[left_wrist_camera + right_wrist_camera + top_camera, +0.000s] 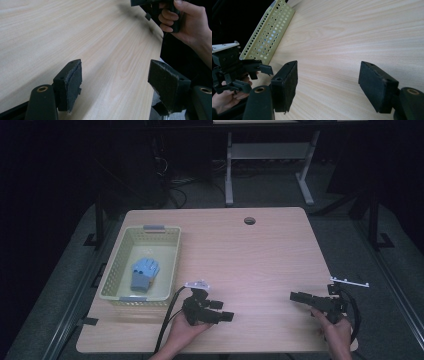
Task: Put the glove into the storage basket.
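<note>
A blue glove [145, 272] lies flat inside a pale yellow perforated basket [172, 265] on the left of the wooden table [260, 250]. My left gripper [226, 316] is held low over the table's front edge, right of the basket, pointing right. Its jaws stand open over bare wood in the left gripper view [116, 82]. My right gripper [296, 296] is near the front right corner and points left toward the other one. Nothing lies between its wide-apart jaws [328, 82]. The two grippers face each other across a gap of bare tabletop.
The basket's side wall [268, 35] appears in the right gripper view, with the left gripper [263, 68] in front of it. A cable hole [249, 220] sits near the table's far edge. A desk frame [270, 155] stands on the floor beyond.
</note>
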A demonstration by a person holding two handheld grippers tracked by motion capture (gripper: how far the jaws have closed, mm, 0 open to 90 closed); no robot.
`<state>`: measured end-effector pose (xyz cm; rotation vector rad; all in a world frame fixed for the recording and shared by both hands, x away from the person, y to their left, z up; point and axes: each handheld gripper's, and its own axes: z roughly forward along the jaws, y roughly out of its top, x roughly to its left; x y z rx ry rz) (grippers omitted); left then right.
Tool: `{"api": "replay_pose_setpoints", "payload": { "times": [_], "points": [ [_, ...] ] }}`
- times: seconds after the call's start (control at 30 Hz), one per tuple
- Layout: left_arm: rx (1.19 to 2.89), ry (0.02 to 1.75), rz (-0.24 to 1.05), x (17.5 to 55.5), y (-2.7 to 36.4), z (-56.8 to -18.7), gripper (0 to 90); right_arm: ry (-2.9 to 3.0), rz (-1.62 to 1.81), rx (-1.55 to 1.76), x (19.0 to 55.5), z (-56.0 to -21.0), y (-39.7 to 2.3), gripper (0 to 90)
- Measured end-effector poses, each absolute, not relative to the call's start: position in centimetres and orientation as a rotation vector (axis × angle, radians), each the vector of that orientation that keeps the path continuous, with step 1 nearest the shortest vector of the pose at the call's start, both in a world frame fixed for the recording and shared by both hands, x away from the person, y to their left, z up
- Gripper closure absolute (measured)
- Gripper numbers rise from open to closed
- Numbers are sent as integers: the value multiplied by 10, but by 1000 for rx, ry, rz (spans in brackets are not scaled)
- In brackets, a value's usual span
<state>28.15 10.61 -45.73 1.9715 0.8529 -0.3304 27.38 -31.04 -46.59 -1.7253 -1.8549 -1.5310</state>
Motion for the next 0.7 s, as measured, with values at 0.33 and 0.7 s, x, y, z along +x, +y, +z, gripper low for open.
{"api": "replay_pose_setpoints", "payload": {
  "times": [0.33, 0.7],
  "points": [
    [1941, 855, -328, 274, 112, -460, 272, -1899, -1539, -1687, 270, -468, -303, 310],
    [1926, 819, -266, 267, 117, -457, 271, -1872, -1605, -1650, 264, -467, -300, 293]
  ]
}}
